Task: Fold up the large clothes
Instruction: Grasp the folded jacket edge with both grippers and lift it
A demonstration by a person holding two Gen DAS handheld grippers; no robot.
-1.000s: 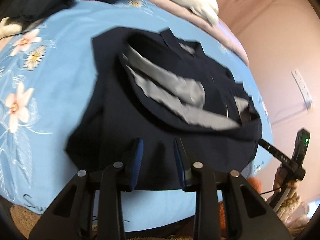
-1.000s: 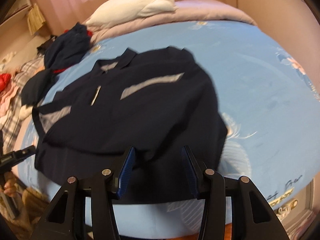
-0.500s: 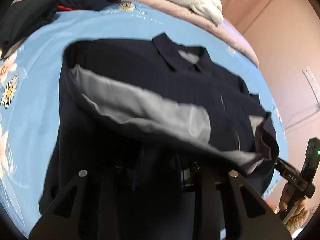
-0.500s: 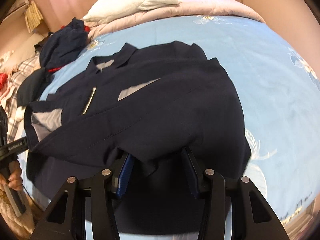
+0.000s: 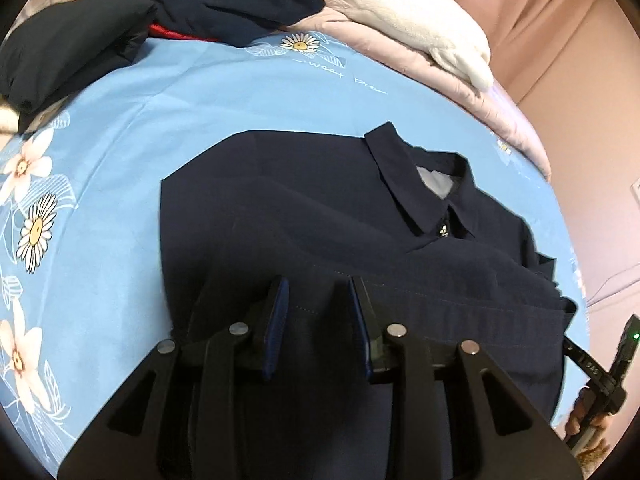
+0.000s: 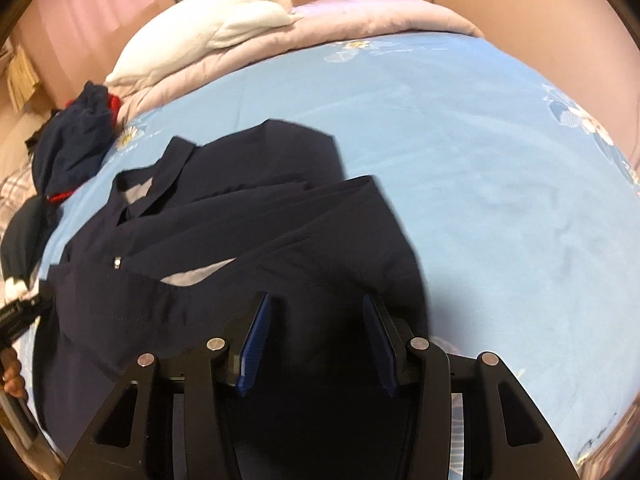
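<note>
A large navy collared shirt [image 5: 304,216] lies on the blue flowered bed sheet [image 5: 120,128], its lower part folded up over the chest toward the collar [image 5: 404,184]. It also shows in the right wrist view [image 6: 248,224], with a strip of grey lining [image 6: 196,278] showing. My left gripper [image 5: 318,292] is open and empty just above the folded hem. My right gripper [image 6: 314,308] is open and empty over the shirt's near right side. The right gripper's body [image 5: 608,372] shows at the left view's right edge.
A heap of dark clothes with red trim [image 5: 168,4] lies at the head of the bed on the left. A white pillow [image 6: 208,36] rests on a pink quilt [image 6: 360,20]. Blue sheet [image 6: 500,184] lies right of the shirt. A pink wall [image 5: 580,60] stands to the right.
Both grippers carried the shirt's bottom hem up over the chest and let it go. The grey lining seen earlier is now mostly covered. Both jaws stand open over the fold.
</note>
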